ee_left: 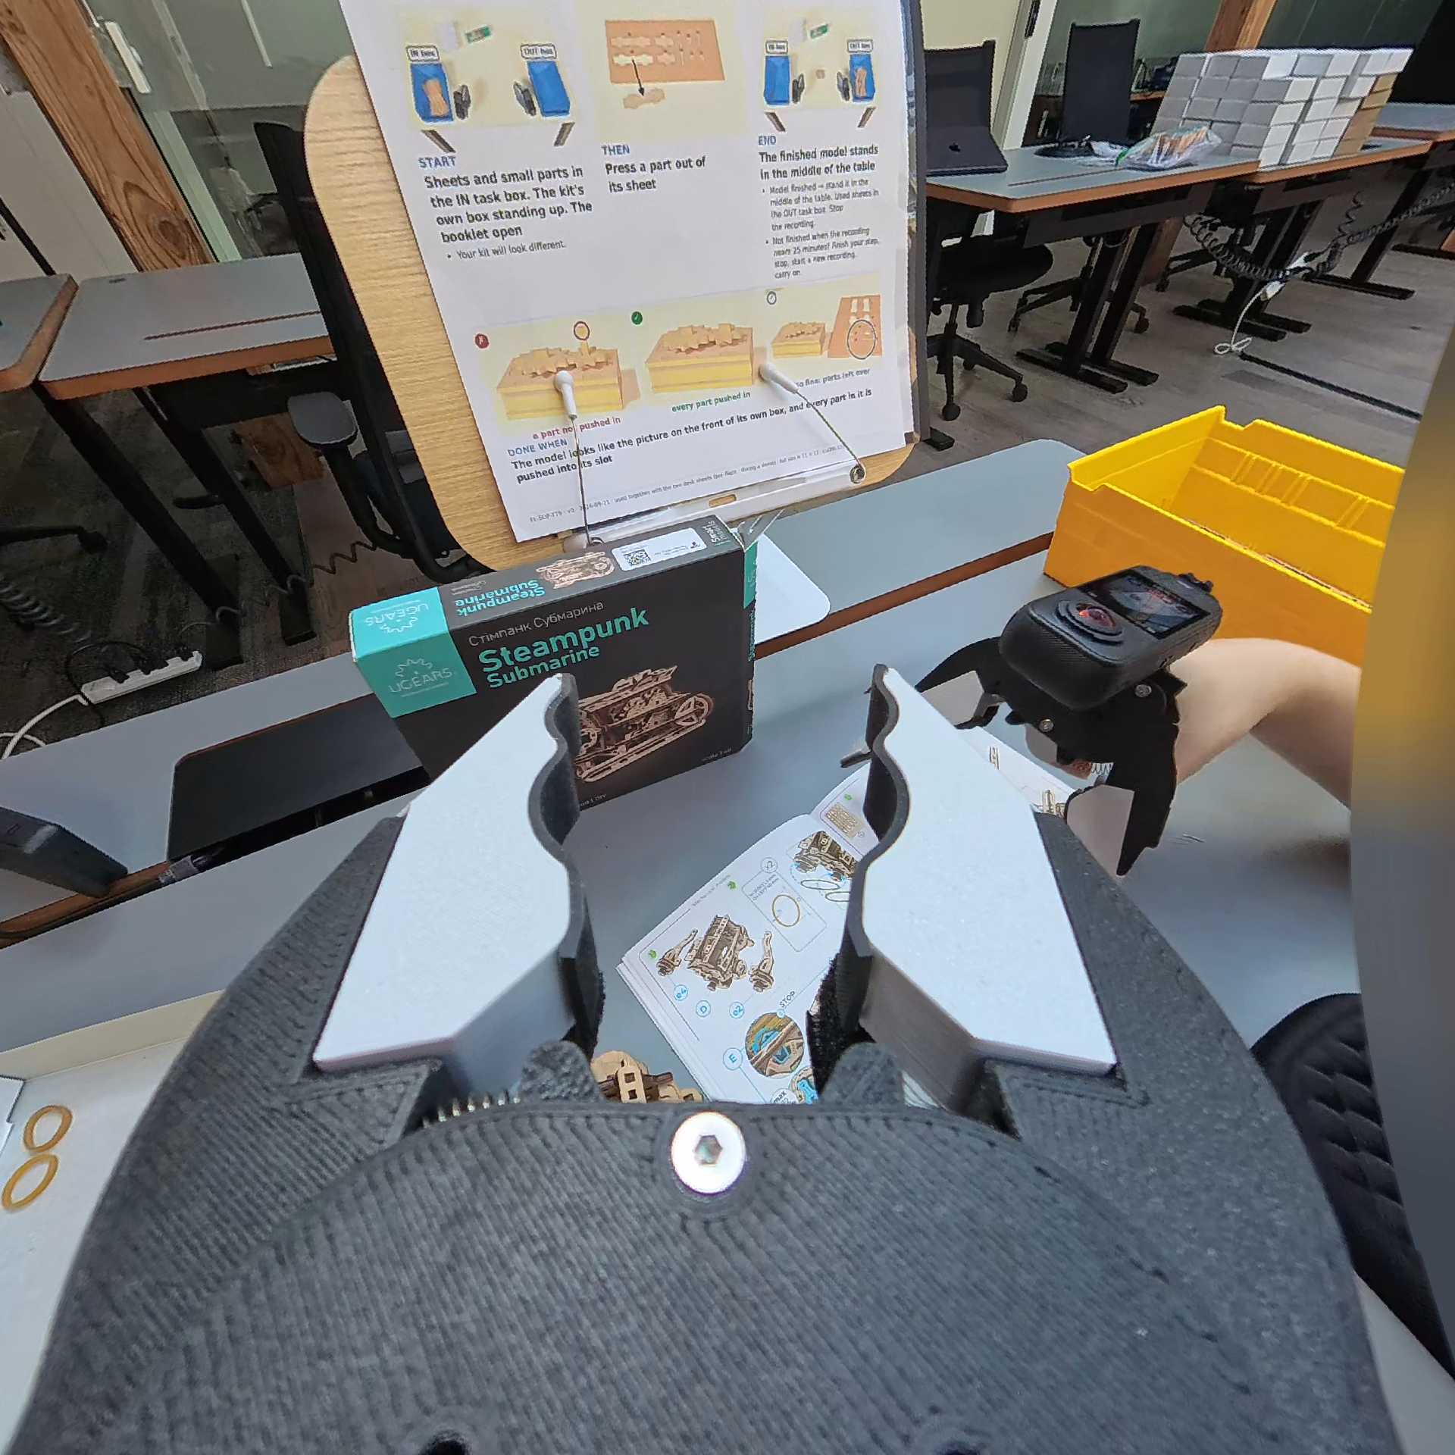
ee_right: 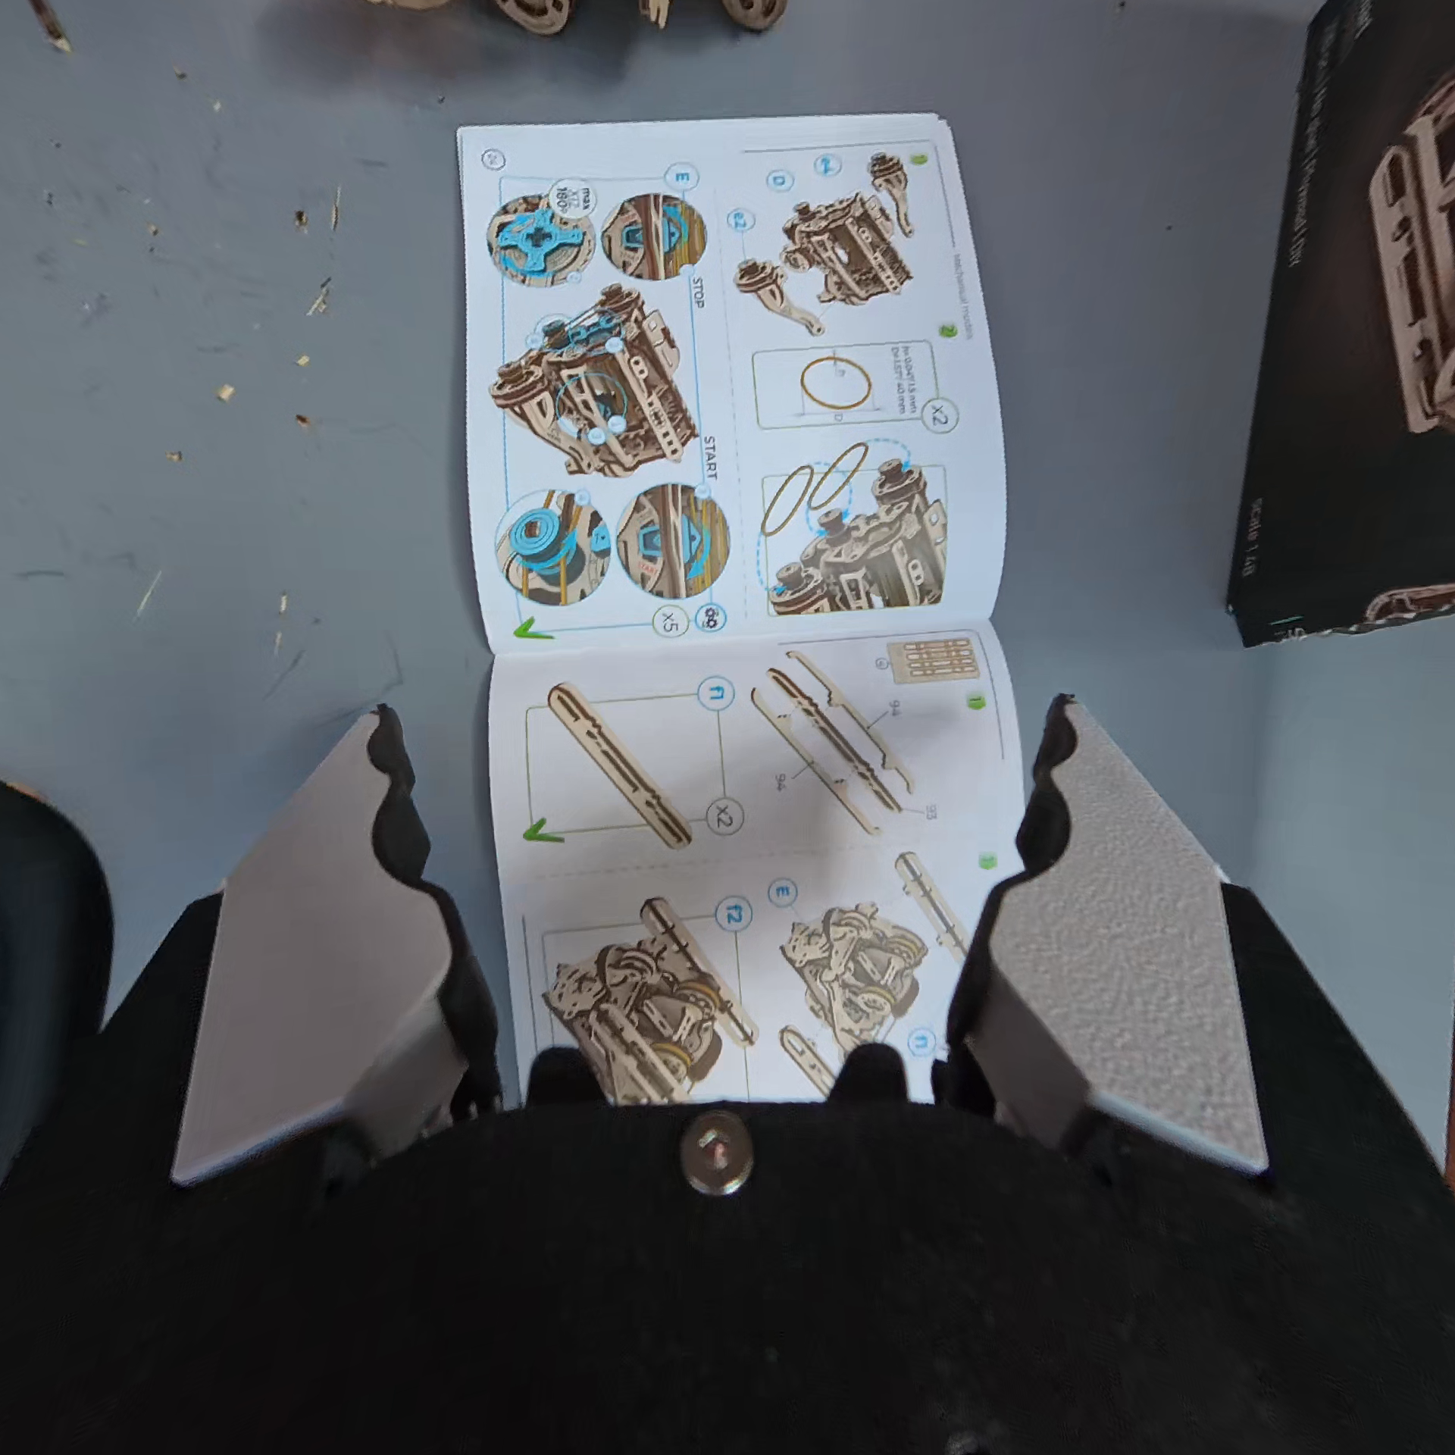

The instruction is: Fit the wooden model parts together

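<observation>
My left gripper (ee_left: pixel 720 685) is open and empty above the grey table (ee_left: pixel 984 551), pointing at the dark kit box (ee_left: pixel 583 661) that stands upright. A piece of the wooden model (ee_left: pixel 638 1079) shows low between its fingers, on the table below them. The open instruction booklet (ee_left: pixel 756 945) lies to the right of it. My right gripper (ee_right: pixel 723 708) is wide open and empty, hovering over the booklet (ee_right: pixel 724 394). It also shows in the left wrist view (ee_left: pixel 1094 708), at the right. Wooden model parts (ee_right: pixel 543 12) lie at the top edge of the right wrist view.
A yellow bin (ee_left: pixel 1228 512) stands at the back right. A printed sheet on a wooden stand (ee_left: pixel 653 236) rises behind the box. Two rubber bands (ee_left: pixel 35 1149) lie at the far left. Wood splinters (ee_right: pixel 228 390) dot the table. The kit box (ee_right: pixel 1362 354) stands right of the booklet. The tips of one gripper are about 25 cm away from the tips of the other.
</observation>
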`<state>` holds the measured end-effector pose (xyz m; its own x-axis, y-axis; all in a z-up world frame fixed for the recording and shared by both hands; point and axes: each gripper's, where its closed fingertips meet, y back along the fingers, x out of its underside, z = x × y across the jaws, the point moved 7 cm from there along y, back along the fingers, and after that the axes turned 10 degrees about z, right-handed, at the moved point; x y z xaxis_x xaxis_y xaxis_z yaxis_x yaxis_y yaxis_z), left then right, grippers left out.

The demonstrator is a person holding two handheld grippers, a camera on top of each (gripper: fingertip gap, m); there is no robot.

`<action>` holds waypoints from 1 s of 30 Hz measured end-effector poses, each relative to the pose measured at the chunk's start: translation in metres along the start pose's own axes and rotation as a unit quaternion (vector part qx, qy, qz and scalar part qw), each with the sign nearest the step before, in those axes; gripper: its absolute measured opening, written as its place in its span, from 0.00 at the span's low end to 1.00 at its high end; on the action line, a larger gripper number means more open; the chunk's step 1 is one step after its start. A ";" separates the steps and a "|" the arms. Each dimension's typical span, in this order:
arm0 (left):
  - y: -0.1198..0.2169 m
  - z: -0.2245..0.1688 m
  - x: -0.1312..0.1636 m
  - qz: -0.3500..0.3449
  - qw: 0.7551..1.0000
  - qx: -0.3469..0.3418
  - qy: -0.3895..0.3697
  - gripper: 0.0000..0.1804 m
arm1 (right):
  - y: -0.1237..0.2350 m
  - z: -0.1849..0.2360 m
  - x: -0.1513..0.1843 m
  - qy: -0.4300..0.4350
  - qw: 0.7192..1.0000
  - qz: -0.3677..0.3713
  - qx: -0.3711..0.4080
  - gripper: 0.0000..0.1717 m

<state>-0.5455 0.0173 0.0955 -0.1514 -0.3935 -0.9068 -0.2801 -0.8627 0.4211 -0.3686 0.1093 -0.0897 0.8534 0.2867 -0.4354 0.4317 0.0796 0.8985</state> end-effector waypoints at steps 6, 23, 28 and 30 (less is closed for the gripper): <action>-0.001 -0.001 0.001 0.003 1.000 0.001 -0.001 0.40 | -0.017 -0.005 0.001 -0.016 1.000 -0.014 -0.005 0.89; -0.001 -0.001 0.001 0.003 1.000 0.002 -0.001 0.40 | -0.025 -0.005 0.009 -0.018 0.999 0.024 -0.010 0.86; -0.003 -0.001 0.001 0.005 1.000 0.004 -0.001 0.40 | -0.025 -0.006 0.010 -0.030 0.999 0.034 -0.005 0.86; -0.003 -0.001 0.002 0.006 1.000 0.003 -0.001 0.40 | -0.025 -0.007 0.011 -0.036 0.999 0.037 -0.005 0.86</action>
<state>-0.5437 0.0192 0.0927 -0.1564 -0.4031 -0.9017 -0.2848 -0.8557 0.4320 -0.3723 0.1173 -0.1160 0.9016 0.2233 -0.3705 0.3640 0.0713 0.9287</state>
